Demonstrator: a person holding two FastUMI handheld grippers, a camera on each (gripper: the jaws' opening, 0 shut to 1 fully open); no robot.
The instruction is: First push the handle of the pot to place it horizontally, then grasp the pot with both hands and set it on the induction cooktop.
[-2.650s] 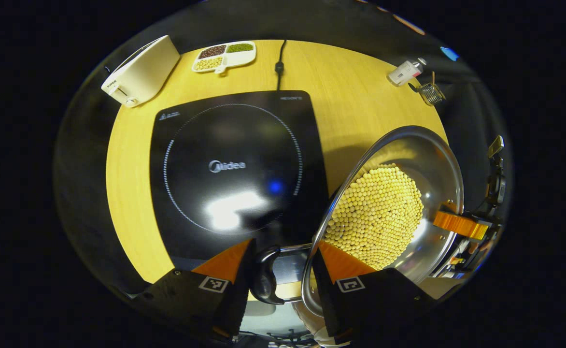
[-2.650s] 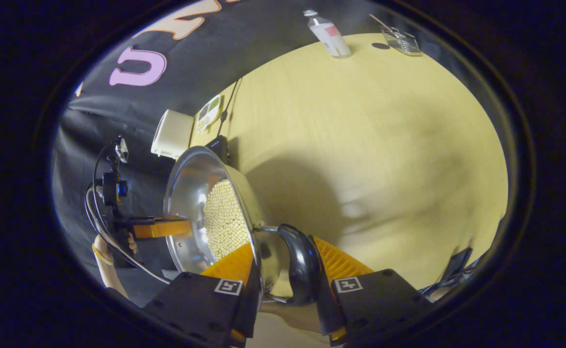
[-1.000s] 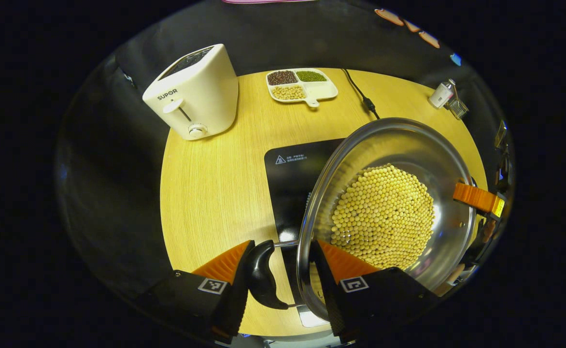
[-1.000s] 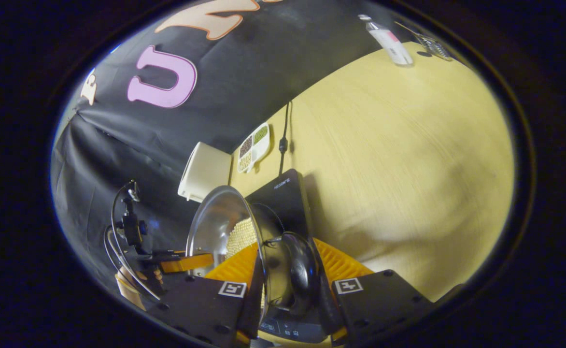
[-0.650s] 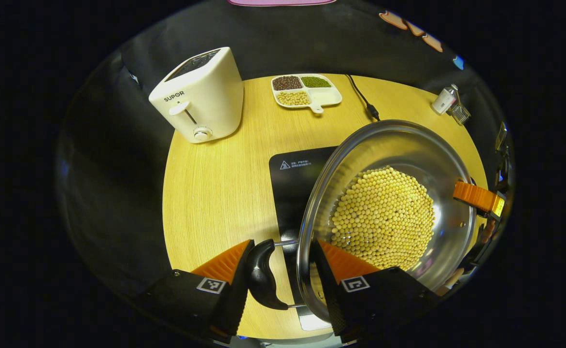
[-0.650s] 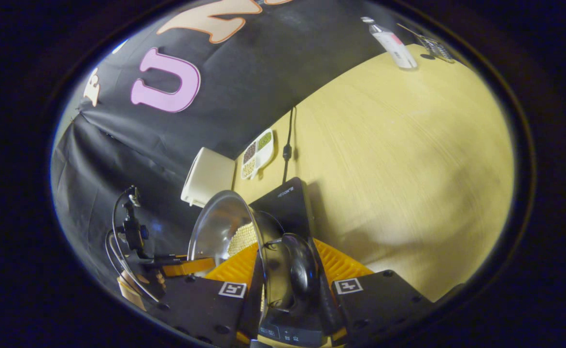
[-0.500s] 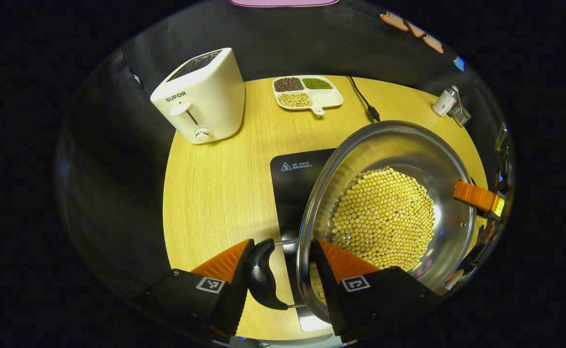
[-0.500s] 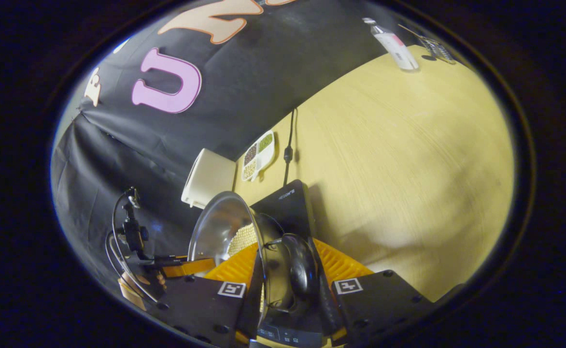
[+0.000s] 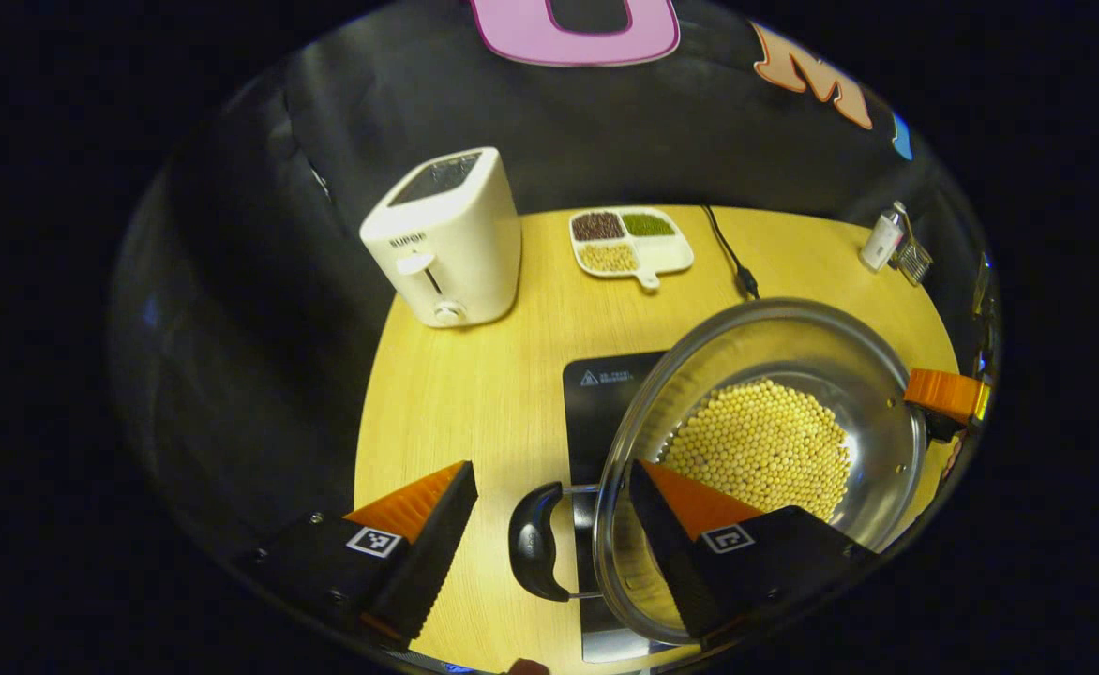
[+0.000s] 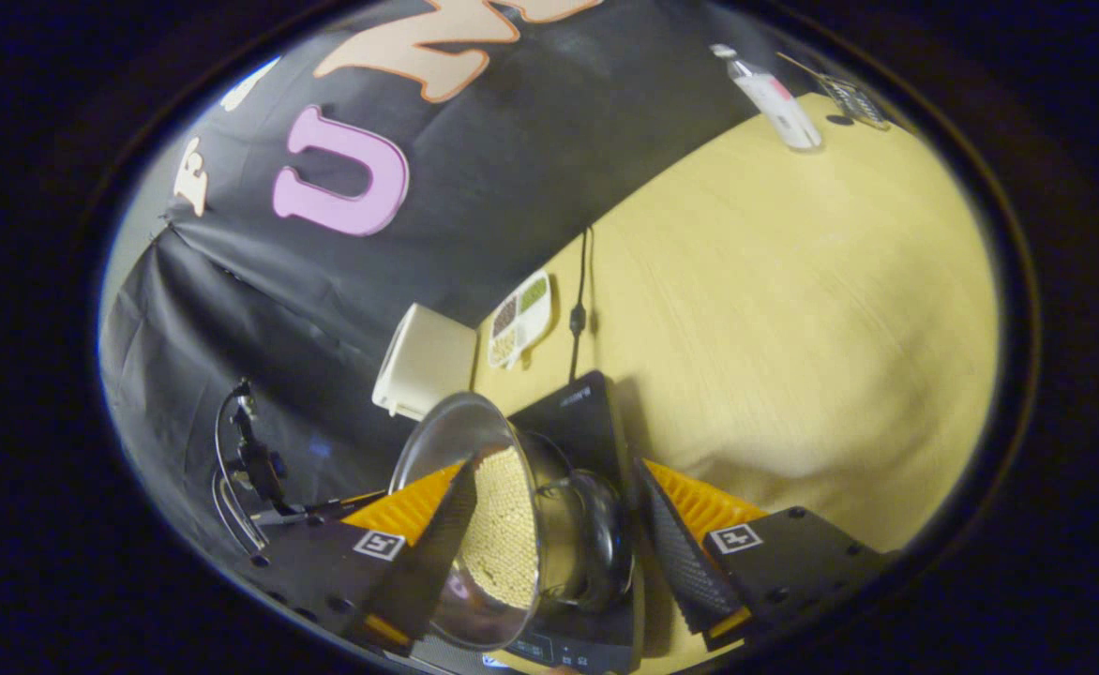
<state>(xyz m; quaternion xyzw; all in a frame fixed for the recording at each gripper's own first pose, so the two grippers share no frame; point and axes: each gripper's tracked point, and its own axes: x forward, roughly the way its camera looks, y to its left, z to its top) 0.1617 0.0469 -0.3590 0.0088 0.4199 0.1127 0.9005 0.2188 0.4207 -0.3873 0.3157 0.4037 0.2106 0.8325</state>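
Pot [image 9: 775, 441] sits on the cooktop [image 9: 606, 394] now, beans level inside, so I'm letting go: my left gripper [image 9: 549, 511] is spread wide, its fingers clear of the black handle [image 9: 533, 553]; my right gripper [image 10: 559, 506] gapes too, one finger each side of the far handle [image 10: 596, 553], not pressing. I'd back both straight out without nudging the rim, toaster [image 9: 446, 239] well apart
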